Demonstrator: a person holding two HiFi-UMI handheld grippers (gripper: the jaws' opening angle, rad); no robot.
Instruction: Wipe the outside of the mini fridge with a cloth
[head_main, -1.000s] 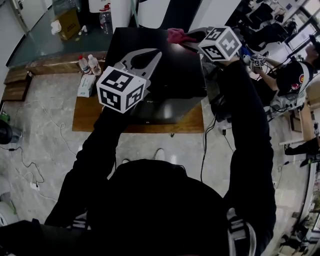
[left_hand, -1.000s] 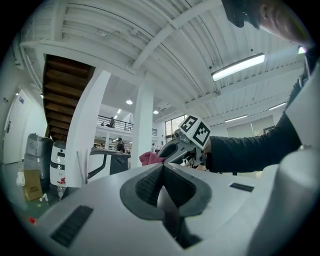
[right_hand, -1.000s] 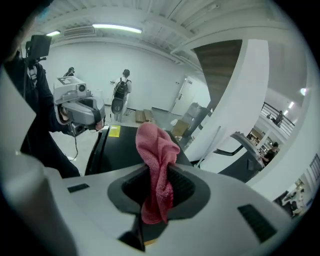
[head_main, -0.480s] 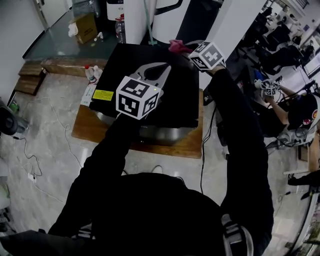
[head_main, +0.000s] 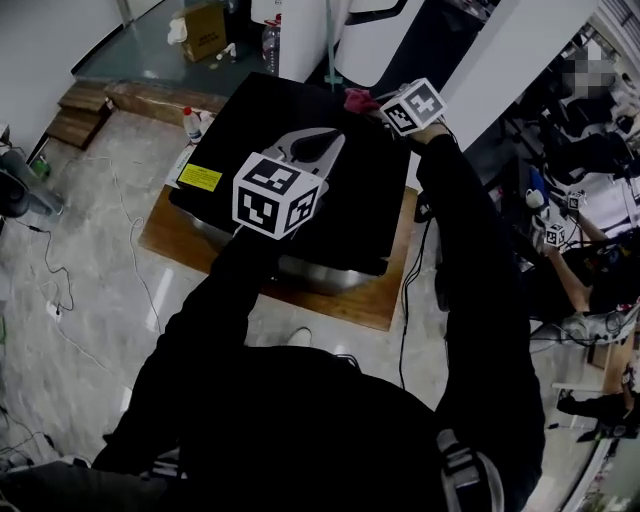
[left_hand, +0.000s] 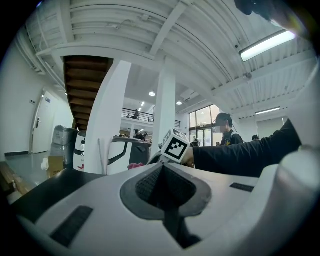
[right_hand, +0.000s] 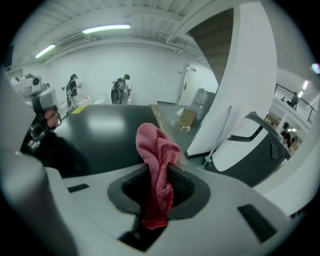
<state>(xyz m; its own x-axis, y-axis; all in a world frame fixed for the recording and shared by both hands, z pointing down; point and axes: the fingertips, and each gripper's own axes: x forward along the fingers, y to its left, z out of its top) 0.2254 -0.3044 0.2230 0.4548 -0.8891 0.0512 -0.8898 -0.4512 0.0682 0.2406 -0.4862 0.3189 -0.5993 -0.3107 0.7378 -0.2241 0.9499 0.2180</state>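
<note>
Mini fridge (head_main: 243, 128) stands on wooden platform (head_main: 372, 301), grey floor (head_main: 95, 300).

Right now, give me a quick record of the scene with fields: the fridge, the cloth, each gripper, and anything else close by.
fridge: black mini fridge, standing on a wooden platform
cloth: pink cloth, over the far edge of the fridge top
right gripper: right gripper, shut on the pink cloth
left gripper: left gripper, jaws together, nothing between them, above the fridge top
label: yellow label on the fridge's left face
contact: cannot tell whether the cloth touches the fridge
</note>
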